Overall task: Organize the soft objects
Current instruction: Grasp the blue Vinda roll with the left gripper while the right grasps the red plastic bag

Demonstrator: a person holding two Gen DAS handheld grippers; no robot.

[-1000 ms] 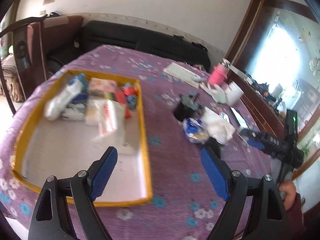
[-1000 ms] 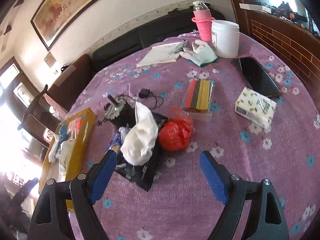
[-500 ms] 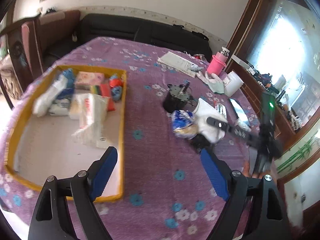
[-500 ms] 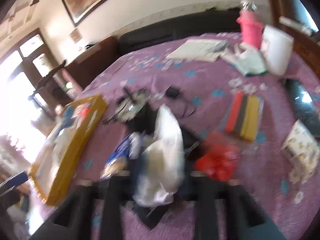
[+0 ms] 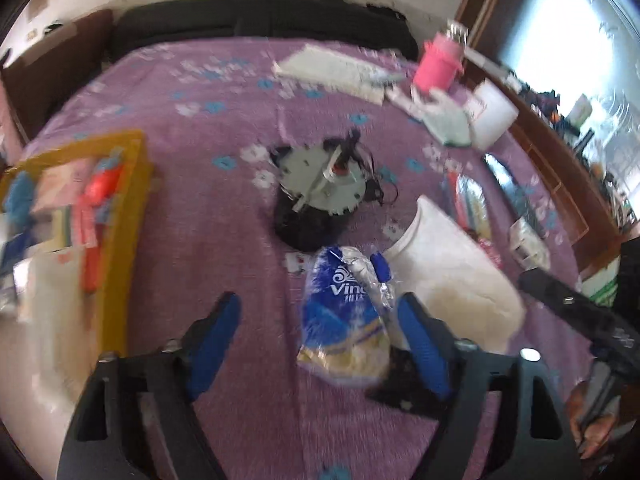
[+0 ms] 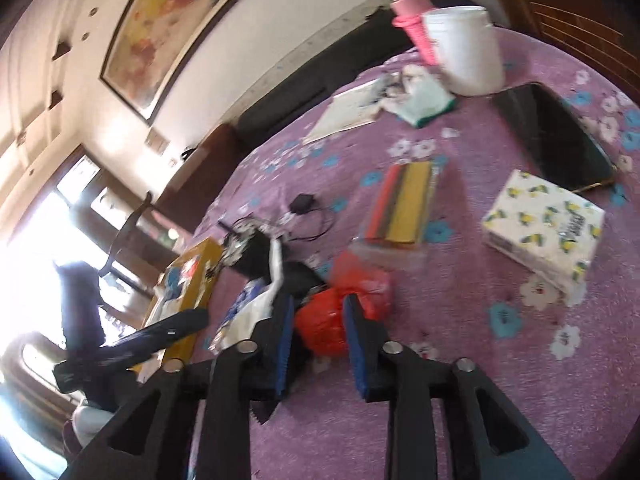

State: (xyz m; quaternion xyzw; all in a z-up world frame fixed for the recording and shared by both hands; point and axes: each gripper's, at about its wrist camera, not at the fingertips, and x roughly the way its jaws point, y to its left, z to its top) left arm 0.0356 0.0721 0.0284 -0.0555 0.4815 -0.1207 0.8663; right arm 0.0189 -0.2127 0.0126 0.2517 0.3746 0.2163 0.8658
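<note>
I've swung my left gripper (image 5: 320, 332) from the yellow tray (image 5: 120, 216), jaws closing around the blue tissue pack (image 5: 340, 312); my right gripper (image 6: 316, 336), narrow and opening, straddles the red bag (image 6: 324, 320); several soft items remain.

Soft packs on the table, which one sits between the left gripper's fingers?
The blue Vinda pack, just ahead of the closing left gripper; the white bag lies outside its right finger, and the red bag sits by the right gripper.

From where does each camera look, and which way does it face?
Left wrist: on the left gripper, looking down at a blue tissue pack; its own fingers show, the other gripper at right.
Right wrist: on the right gripper, facing a red bag across the table; own fingers show.
Shared: yellow tray, pink bottle.
</note>
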